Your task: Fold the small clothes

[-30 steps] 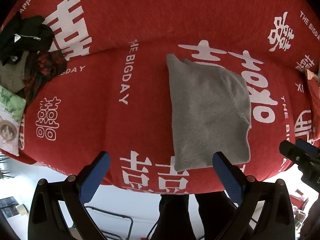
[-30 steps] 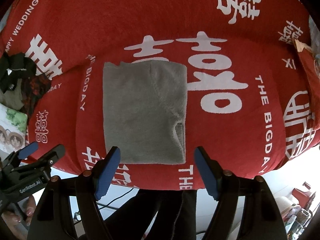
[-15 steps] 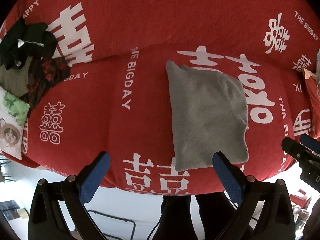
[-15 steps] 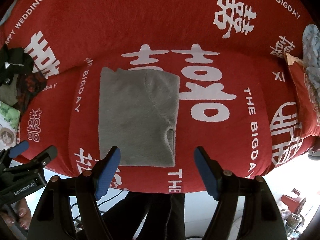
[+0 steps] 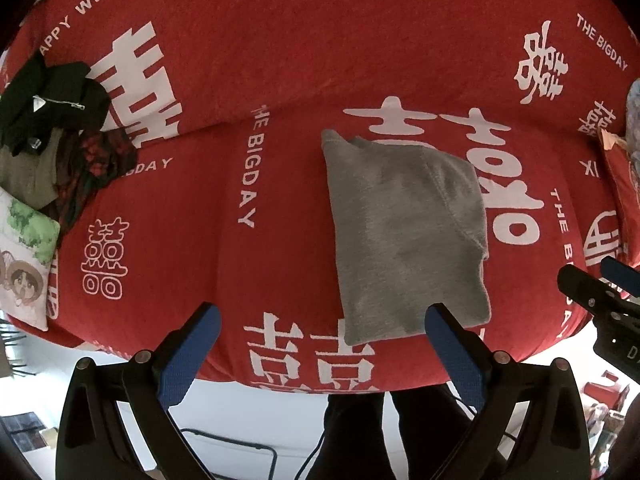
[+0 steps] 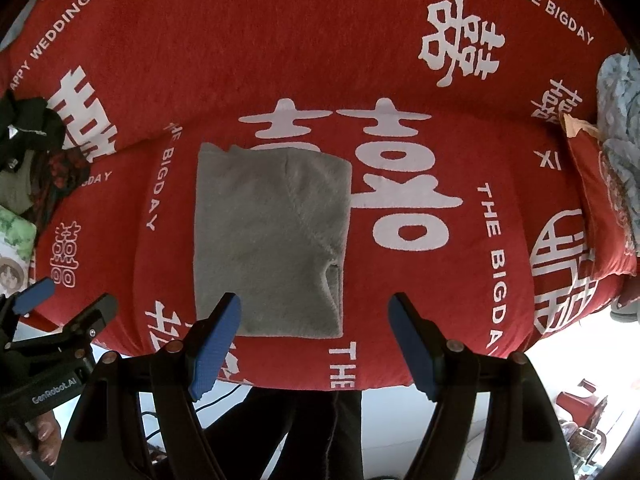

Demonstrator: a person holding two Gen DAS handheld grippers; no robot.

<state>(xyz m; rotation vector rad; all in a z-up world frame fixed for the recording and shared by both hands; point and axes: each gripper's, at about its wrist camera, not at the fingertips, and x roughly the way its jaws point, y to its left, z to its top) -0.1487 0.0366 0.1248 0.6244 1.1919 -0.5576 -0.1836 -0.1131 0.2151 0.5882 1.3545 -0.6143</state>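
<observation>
Fingers (image 5: 452,344) (image 6: 212,344) on both hands spread, empty, above folded grey garment (image 6: 268,244); careless pinch at near edge could undo folds.

Folded grey garment (image 6: 268,244) flat on red cover (image 6: 320,40)

A red sofa cover (image 5: 280,60) bears a folded grey garment (image 5: 404,232), with a clothes pile (image 5: 52,128) well apart.

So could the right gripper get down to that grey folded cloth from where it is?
Probably yes. The right gripper hangs open and empty above the near edge of the grey folded cloth, nothing lies between them, and the left gripper sits off to the side.
</observation>
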